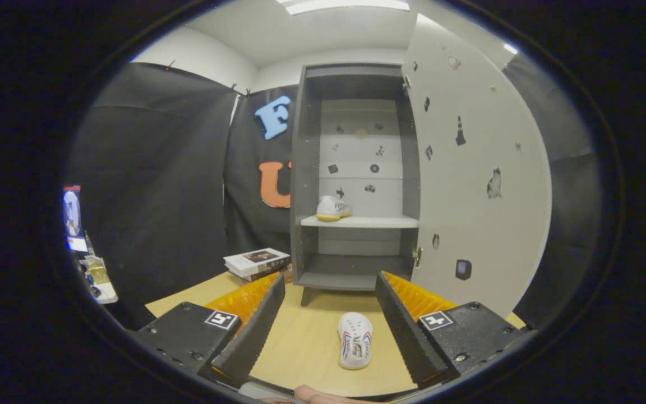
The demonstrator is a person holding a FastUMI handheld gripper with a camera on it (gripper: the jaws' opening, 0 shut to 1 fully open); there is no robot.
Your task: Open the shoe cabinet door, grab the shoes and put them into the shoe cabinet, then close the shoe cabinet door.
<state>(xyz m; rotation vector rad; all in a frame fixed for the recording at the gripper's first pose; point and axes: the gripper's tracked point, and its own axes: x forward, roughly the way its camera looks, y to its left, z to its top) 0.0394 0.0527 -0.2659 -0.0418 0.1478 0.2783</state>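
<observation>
Hovering above the near edge of the desk [300, 342], gripper [330, 303] released, fingers spread wide and gripping nothing. Lying between the fingers on the wood, a white shoe [355, 340] seen from above, long axis running away from the gripper toward the shoe cabinet [304, 185]; which end is the toe, cannot tell. Farther on, standing at the far edge of the desk, the cabinet with its door [477, 168] swung open to the right. Resting on the middle shelf [373, 222], toward its left end, a second white shoe [332, 208]. Stacked left of the cabinet's foot, some books [257, 262].
</observation>
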